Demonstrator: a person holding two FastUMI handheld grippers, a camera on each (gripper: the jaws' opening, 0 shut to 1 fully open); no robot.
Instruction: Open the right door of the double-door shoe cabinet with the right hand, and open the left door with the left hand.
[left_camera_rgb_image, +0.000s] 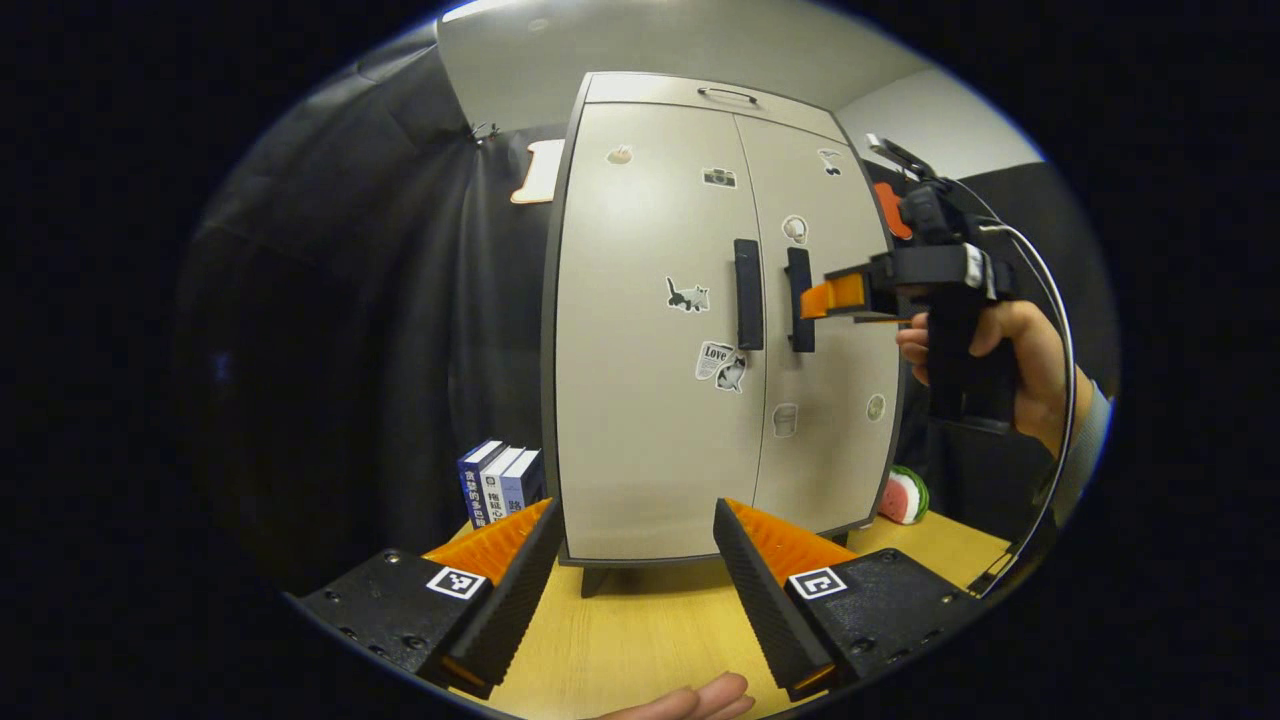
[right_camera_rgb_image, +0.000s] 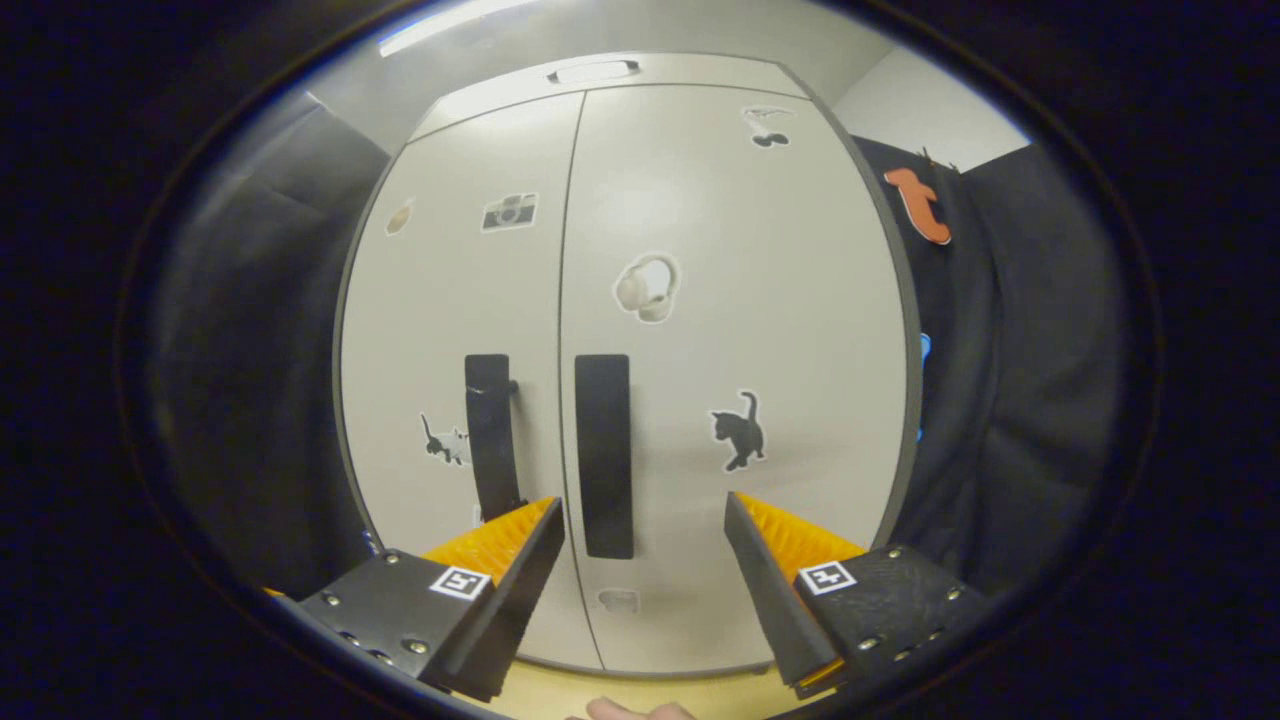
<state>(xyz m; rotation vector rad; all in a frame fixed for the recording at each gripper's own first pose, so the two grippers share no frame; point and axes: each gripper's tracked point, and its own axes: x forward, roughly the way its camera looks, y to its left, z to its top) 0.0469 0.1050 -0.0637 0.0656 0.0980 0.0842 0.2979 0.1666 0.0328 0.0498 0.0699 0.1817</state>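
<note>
The pale double-door shoe cabinet stands shut on the table, stickers scattered over its left door (left_camera_rgb_image: 640, 400) and right door (left_camera_rgb_image: 835, 440). Two dark vertical handles flank the centre seam: the left handle (left_camera_rgb_image: 748, 293) and the right handle (left_camera_rgb_image: 799, 300). My left gripper (left_camera_rgb_image: 636, 512) is open, low and well back from the cabinet's base. My right gripper (left_camera_rgb_image: 830, 303), held in a hand, hovers just right of the right handle. In the right gripper view that gripper (right_camera_rgb_image: 645, 505) is open, with the right handle (right_camera_rgb_image: 604, 455) between its fingers but slightly farther off, and the left handle (right_camera_rgb_image: 490, 435) beside it.
The cabinet rests on a wooden table (left_camera_rgb_image: 650, 630). Several books (left_camera_rgb_image: 498, 482) stand at its left foot, and a watermelon-slice toy (left_camera_rgb_image: 905, 495) lies at its right foot. A hand (left_camera_rgb_image: 690, 700) shows at the bottom edge. Black cloth hangs behind.
</note>
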